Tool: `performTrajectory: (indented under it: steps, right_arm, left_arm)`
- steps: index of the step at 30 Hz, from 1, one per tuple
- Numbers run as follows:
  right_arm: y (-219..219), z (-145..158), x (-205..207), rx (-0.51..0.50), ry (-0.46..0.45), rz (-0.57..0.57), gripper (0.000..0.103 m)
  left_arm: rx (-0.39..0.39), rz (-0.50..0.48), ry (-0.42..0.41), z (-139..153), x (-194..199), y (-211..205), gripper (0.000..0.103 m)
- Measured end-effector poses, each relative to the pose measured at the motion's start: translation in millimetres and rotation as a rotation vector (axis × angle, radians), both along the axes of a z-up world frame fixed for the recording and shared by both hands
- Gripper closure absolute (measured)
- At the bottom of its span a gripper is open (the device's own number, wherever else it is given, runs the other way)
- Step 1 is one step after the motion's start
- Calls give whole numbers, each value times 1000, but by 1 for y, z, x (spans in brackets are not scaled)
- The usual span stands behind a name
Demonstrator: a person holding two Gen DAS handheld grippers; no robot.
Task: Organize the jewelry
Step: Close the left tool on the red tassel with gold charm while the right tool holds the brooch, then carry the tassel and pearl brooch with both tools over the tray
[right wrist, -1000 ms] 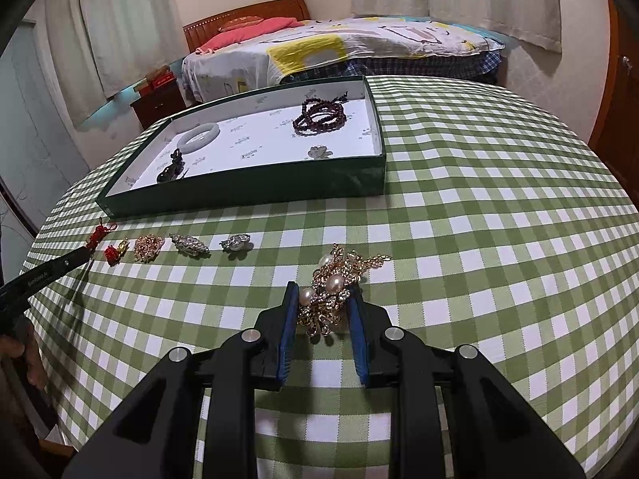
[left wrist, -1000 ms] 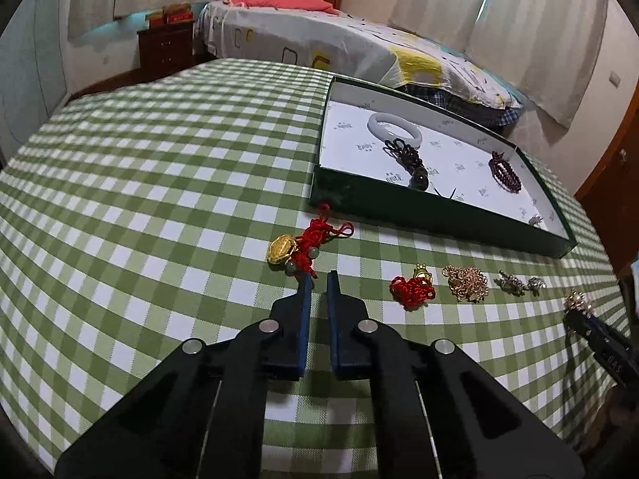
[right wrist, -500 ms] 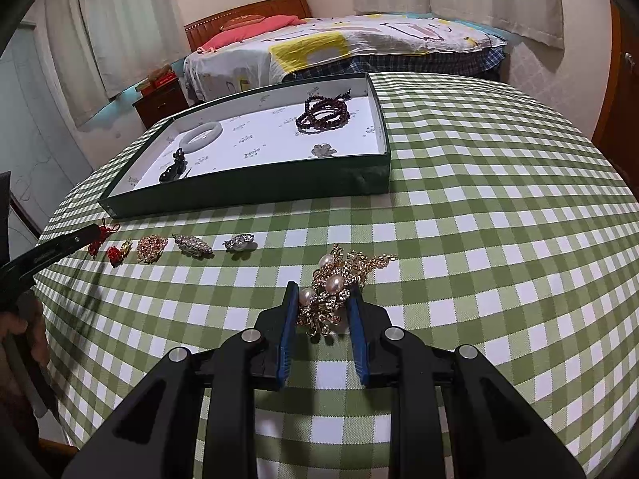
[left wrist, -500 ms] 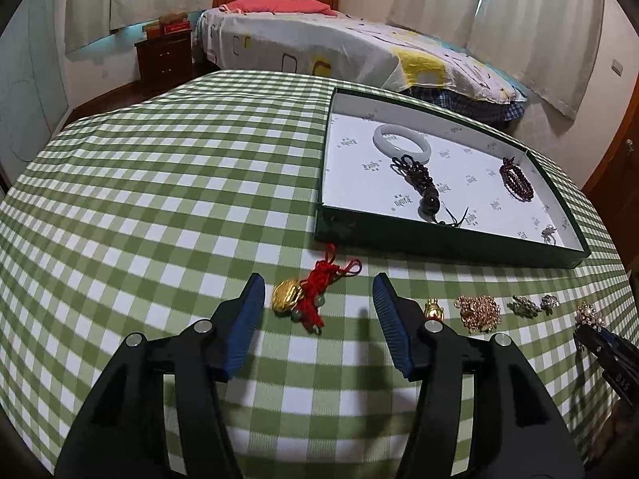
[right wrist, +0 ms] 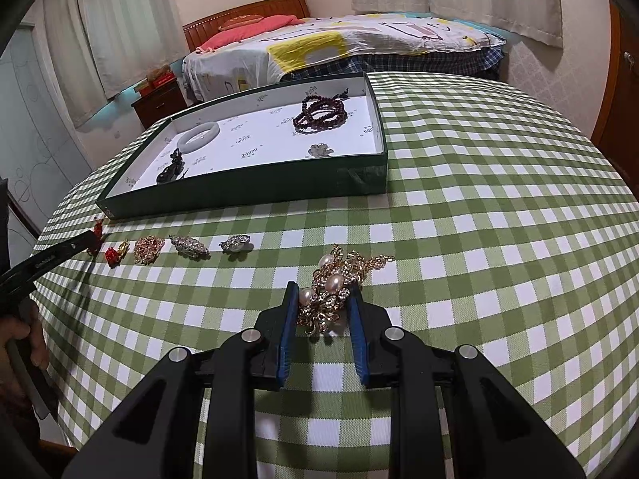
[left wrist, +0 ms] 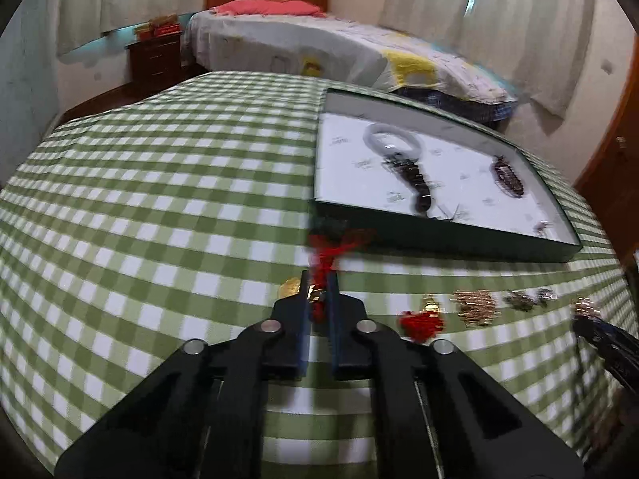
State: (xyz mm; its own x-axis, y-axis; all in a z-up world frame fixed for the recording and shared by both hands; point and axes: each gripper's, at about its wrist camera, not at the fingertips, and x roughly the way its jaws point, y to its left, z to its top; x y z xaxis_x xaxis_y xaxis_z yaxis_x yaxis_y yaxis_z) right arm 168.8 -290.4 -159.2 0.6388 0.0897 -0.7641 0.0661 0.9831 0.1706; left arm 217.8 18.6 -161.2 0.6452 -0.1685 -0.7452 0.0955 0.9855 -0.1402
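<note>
**Left hand-held gripper clamps red-cord charm; right holds pearl brooch**

Left hand-held gripper (left wrist: 319, 293): jaws went wide half a second ago around the red-cord charm (left wrist: 324, 257), and have just been closing; now together on its cord, gold pendant poking out at the left finger. A second ago they sat together just short of the charm, nothing between them. So the grab looks made. Charm is at the near-left corner of the green tray (left wrist: 439, 235); the view is motion-blurred, so I cannot tell if it is off the counter (left wrist: 159, 199) yet.

Right hand-held gripper (right wrist: 322, 299): no change across the second, jaws clamped on the gold pearl brooch (right wrist: 339, 283), which rests on the counter near-centre, well apart from the tray.

Tray already holds a white bangle (right wrist: 199, 135), a dark beaded piece (right wrist: 169, 167), a maroon bead bracelet (right wrist: 319, 113) and a small silver flower (right wrist: 319, 151). Left on the cloth in a row along the tray's near side: small red-and-gold charm (right wrist: 116, 253), gold cluster (right wrist: 148, 249), two silver brooches (right wrist: 189, 245).

Meaning for the task: both held pieces probably go into the tray next; four loose pieces wait after that.
</note>
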Motion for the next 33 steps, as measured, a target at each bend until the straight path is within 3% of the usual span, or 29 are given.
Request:
performTrajectory:
  steps: [13,22,24,25,26,33]
  right_arm:
    - [2,-1,-2,0,-3,9,78]
    - [6,0,-5,4,-4,13,78]
    - [6,1,-5,5,-3,14,78]
    - [6,1,-5,6,-3,15,78]
    - [6,1,-4,5,-3,15,78]
    - [7,1,-4,6,-1,18,78]
  left_arm:
    - [11,-19,-11,6,-16,-1,96]
    - [11,-29,25,3,-28,-2,96]
    - [14,-24,23,4,-29,-3,88]
    - [15,-23,23,4,-28,-3,76]
    - [20,-22,20,4,-29,-4,70]
    - [34,-29,56,-4,-24,-6,63]
